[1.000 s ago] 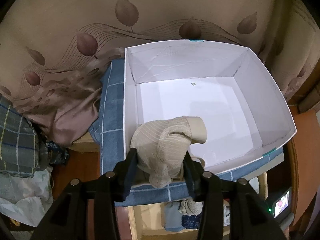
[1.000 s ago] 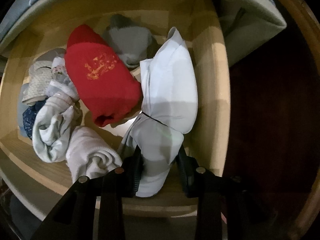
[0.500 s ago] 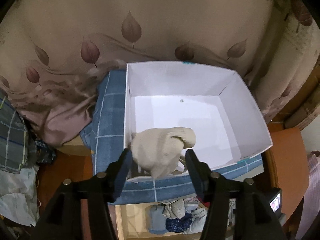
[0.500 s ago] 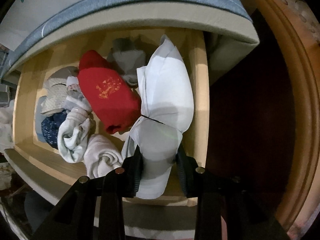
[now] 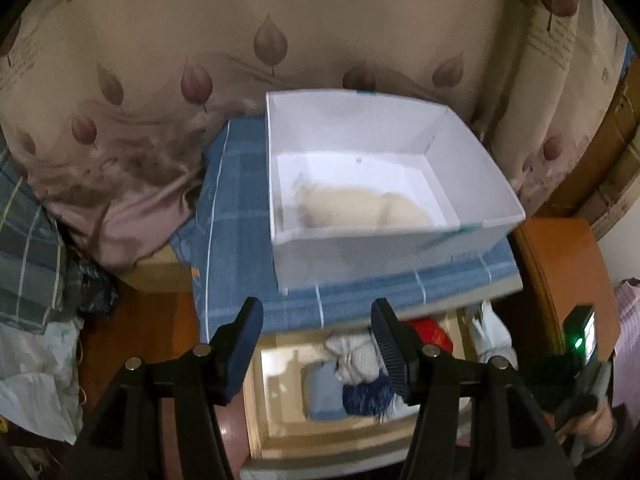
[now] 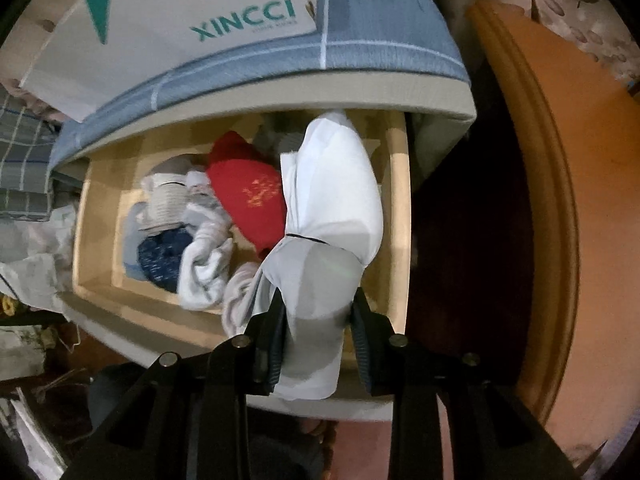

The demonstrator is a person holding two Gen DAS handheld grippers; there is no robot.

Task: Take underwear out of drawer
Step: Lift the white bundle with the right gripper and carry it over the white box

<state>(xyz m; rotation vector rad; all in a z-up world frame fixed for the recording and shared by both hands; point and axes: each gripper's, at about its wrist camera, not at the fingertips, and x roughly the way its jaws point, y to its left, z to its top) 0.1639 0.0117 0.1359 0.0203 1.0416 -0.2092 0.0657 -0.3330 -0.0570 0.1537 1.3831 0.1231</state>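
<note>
A beige underwear piece [image 5: 360, 210] lies inside the white box [image 5: 480, 232] on the blue checked cloth. My left gripper [image 5: 316, 320] hangs open and empty in front of the box, above the open drawer [image 5: 256, 392]. In the right wrist view my right gripper [image 6: 318, 312] is shut on a pale white underwear [image 6: 332, 216], which hangs lifted over the right side of the wooden drawer [image 6: 400, 208]. A red underwear [image 6: 248, 192], a dark blue piece [image 6: 160, 256] and several white rolled pieces [image 6: 204, 264] lie in the drawer.
The white box's printed side [image 6: 168, 36] sits on the blue cloth [image 6: 360, 48] right above the drawer. A leaf-patterned curtain [image 5: 200, 40] hangs behind the box. An orange-brown wooden edge [image 6: 540, 200] stands to the right. Checked fabric and bags [image 5: 28, 280] lie at the left.
My left gripper opened, dropped the beige underwear into the white box and pulled back. My right gripper rose out of the drawer with the white underwear in its grip.
</note>
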